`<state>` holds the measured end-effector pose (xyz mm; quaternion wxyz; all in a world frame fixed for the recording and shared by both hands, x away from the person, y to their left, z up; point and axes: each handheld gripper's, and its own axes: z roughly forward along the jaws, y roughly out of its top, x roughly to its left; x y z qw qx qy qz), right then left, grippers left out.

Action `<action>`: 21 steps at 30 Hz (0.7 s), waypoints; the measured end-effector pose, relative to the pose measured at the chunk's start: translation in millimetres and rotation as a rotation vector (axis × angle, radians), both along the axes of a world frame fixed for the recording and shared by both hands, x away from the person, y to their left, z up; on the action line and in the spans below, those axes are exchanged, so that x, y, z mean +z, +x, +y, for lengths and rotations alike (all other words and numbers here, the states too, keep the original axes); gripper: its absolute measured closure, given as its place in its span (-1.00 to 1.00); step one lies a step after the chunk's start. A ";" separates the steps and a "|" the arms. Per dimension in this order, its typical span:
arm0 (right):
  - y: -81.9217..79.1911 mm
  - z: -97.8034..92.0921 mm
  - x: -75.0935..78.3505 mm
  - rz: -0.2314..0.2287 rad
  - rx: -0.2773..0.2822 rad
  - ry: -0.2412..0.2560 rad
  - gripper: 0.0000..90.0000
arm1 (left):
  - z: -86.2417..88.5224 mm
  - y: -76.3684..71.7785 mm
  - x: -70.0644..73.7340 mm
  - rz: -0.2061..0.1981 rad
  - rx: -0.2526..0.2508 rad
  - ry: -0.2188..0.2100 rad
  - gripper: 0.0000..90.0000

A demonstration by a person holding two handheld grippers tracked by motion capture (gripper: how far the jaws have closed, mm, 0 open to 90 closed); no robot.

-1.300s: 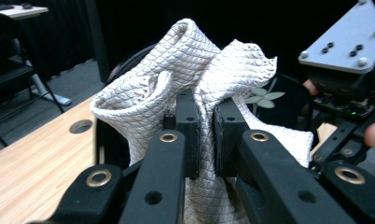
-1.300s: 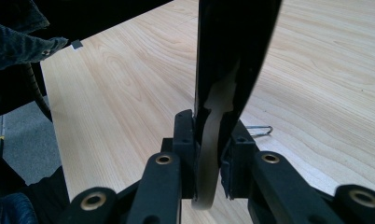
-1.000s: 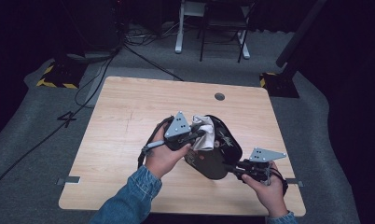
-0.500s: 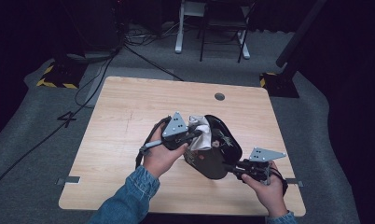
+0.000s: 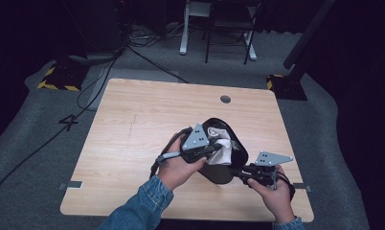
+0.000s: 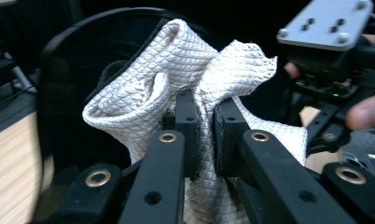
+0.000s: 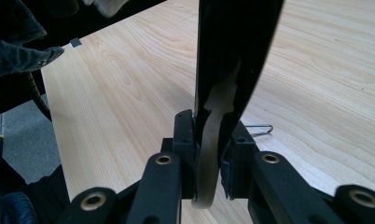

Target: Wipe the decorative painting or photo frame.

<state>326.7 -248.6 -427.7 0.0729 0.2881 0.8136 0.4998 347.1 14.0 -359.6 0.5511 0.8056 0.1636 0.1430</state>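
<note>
A black pouch (image 5: 218,172) lies on the wooden table (image 5: 133,124), its mouth open toward the far side. A white quilted cloth (image 5: 222,147) bunches up in that mouth. My left gripper (image 5: 212,150) is shut on a fold of the cloth (image 6: 143,102), with both pads (image 6: 187,122) pressed into the fabric in front of the pouch's dark rim (image 6: 59,51). At the pouch's near right edge, my right gripper (image 5: 241,173) is shut on it. In the right gripper view the jaws (image 7: 209,140) pinch the black pouch wall (image 7: 232,42) and its pale lining.
A round cable hole (image 5: 225,99) sits in the table's far side. A small wire clip (image 7: 261,128) lies on the wood just behind the right jaws. A denim sleeve (image 5: 142,206) reaches in from the near edge. Chairs and cables stand on the floor beyond the table.
My left gripper has shifted a little to the right and toward the person, taking the white cloth with it. The right gripper keeps its hold on the pouch edge.
</note>
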 end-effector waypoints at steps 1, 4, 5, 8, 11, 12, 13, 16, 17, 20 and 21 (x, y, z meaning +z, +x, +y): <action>0.0 0.0 0.0 0.000 0.000 0.000 0.75 | -1.6 -0.9 -0.3 0.000 -0.003 0.003 0.84; -0.1 -0.8 -0.4 0.003 -0.001 0.000 0.75 | -3.9 -1.4 -1.3 -0.005 -0.009 0.006 0.84; -0.1 -0.9 -0.5 0.004 -0.001 0.001 0.75 | -3.2 -0.8 -1.6 -0.003 -0.010 0.003 0.84; -0.1 -0.3 -0.2 0.000 0.000 0.001 0.75 | 0.3 -0.1 -2.4 -0.006 0.005 0.007 0.84; -0.2 0.0 -0.1 -0.001 -0.001 0.001 0.75 | 9.1 4.0 -4.7 -0.003 0.034 0.005 0.84; -0.2 -0.2 -0.3 0.000 -0.001 0.003 0.75 | 12.3 5.9 -5.8 0.000 0.045 0.005 0.84; -0.1 -0.5 -0.4 0.001 -0.001 0.004 0.75 | 14.6 7.2 -6.5 0.003 0.051 0.005 0.84; -0.1 -0.1 -0.3 0.001 -0.002 0.004 0.75 | 23.4 11.5 -9.0 0.009 0.075 0.006 0.84; -0.1 0.0 -0.2 0.001 -0.002 0.004 0.75 | 25.1 12.4 -9.5 0.008 0.079 0.007 0.84; 0.0 -0.2 -0.3 0.002 -0.002 0.005 0.75 | 31.9 16.6 -12.3 0.016 0.100 0.006 0.84; 0.0 -0.2 -0.4 0.002 -0.002 0.006 0.75 | 34.3 17.9 -13.1 0.020 0.106 0.008 0.84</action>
